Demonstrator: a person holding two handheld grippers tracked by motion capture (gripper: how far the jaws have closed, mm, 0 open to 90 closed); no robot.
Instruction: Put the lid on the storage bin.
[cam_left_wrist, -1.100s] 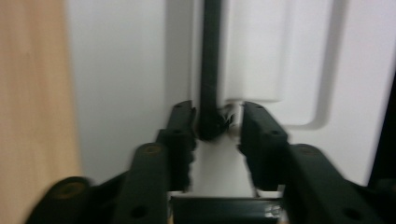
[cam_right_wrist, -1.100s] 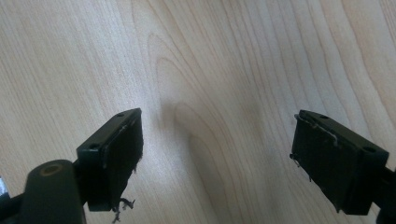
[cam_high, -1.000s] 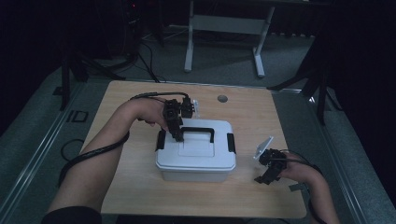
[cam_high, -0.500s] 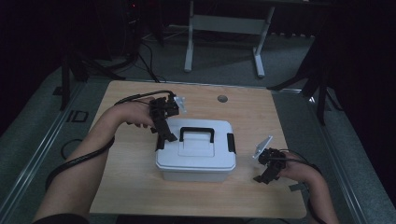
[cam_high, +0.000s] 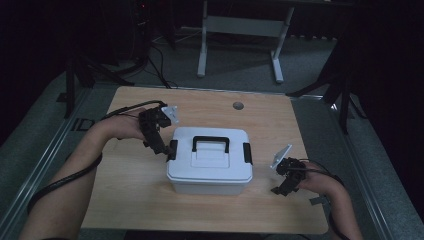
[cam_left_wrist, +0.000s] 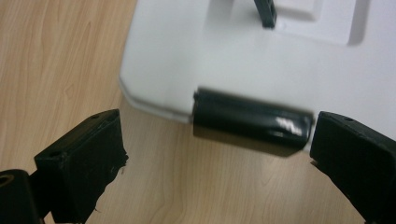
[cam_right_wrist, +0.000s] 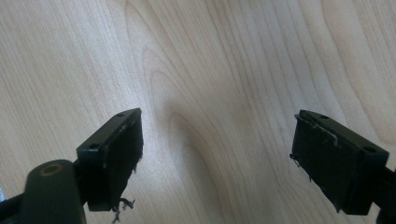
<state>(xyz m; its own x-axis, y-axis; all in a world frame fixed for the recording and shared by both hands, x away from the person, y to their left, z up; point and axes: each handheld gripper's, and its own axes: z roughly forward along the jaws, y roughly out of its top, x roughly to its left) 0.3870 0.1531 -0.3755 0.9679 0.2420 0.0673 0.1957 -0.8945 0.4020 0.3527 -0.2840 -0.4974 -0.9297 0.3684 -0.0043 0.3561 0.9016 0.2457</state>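
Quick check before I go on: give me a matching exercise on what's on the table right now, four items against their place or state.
Items:
1. left hand-held gripper
2. right hand-held gripper
3. carry handle
4. right-end latch

Places or states:
A. black, lying on top of the lid of the white box
B. jaws open at the black latch on the box's left end
C. jaws open over bare table, apart from the box
D. black, on the box's end nearer the right hand

Pairs: 1-B, 2-C, 3-A, 4-D
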